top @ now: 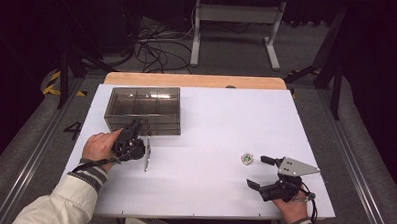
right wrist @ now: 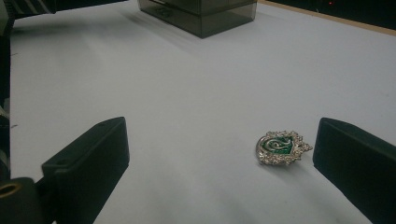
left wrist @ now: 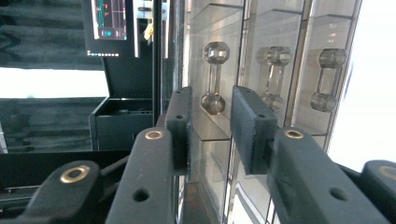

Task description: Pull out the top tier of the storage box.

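Left tongs (left wrist: 210,121) narrowed around a clear drawer handle (left wrist: 215,77) of the smoky drawer box (top: 142,110), far left, pads not touching, right tongs (right wrist: 219,163) wide beside a green crest badge (right wrist: 281,147), near right on the white surface (top: 210,142).

We can read one sign with confidence: a dark numeral "4" (top: 73,129) marked on the grey floor just left of the table's near-left edge, seen in the high view. In the left gripper view a lit screen (left wrist: 110,25) stands in the background with coloured lines and small characters, but these are too small and blurred for us to read. We find no lettering elsewhere.
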Demonstrator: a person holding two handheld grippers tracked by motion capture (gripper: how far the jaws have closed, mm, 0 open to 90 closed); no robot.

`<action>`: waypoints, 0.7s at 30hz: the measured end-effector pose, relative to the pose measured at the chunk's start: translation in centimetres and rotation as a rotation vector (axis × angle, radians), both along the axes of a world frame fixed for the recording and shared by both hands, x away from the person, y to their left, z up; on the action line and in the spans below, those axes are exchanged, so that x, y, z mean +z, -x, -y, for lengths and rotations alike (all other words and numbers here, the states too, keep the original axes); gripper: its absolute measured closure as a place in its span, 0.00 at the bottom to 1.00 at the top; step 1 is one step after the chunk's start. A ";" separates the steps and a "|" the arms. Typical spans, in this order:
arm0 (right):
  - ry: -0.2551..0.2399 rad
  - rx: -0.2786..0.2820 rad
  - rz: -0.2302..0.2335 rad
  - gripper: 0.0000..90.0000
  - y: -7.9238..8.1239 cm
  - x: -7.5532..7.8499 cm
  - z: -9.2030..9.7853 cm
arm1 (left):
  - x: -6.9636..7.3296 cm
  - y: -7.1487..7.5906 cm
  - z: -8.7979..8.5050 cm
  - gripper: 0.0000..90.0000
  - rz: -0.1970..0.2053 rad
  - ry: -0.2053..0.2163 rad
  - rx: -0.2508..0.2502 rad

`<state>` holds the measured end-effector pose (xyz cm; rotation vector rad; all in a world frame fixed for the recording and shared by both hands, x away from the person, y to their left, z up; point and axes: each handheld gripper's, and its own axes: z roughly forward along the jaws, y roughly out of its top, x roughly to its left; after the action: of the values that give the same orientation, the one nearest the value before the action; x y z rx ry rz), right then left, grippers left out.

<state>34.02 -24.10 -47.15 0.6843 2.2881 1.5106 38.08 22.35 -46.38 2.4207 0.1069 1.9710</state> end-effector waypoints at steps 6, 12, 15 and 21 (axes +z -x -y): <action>0.001 0.001 0.001 0.05 0.0 0.0 0.0 | -0.1 -0.2 0.3 0.83 -0.004 -0.012 0.007; 0.000 0.003 0.002 0.05 0.0 0.0 0.0 | -0.1 -0.2 0.5 0.87 -0.002 -0.016 0.017; 0.000 0.003 0.003 0.05 0.0 0.0 0.0 | -0.1 -0.2 0.5 0.88 0.001 -0.019 0.016; 0.001 0.002 0.003 0.05 0.0 0.0 0.0 | 0.0 -0.2 0.6 0.88 -0.007 -0.016 0.022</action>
<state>34.00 -24.06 -47.16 0.6792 2.2883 1.5098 38.25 21.77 -46.36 2.4470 0.1188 1.9804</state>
